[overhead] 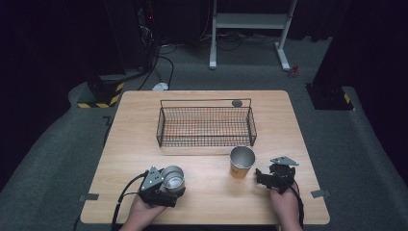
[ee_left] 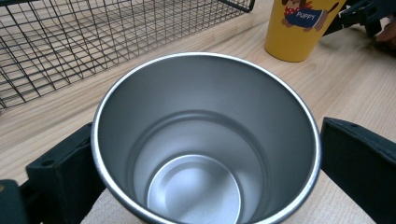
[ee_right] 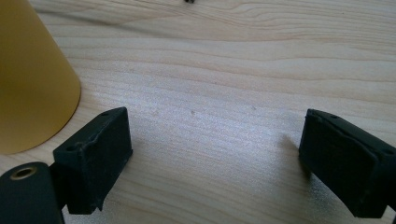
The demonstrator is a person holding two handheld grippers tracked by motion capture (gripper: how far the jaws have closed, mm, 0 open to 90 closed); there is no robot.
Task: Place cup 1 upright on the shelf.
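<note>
On the counter, a black wire basket stands. Near its front right corner is a yellow cup, with the right tongs just beside. The left tongs clasp a steel cup nearer its front left.

Wire basket sits behind two cups: steel cup left, printed cup right.

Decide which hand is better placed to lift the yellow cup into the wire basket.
Right: its open claw sits beside the yellow printed paper cup; the left claw flanks the steel tumbler.
</note>
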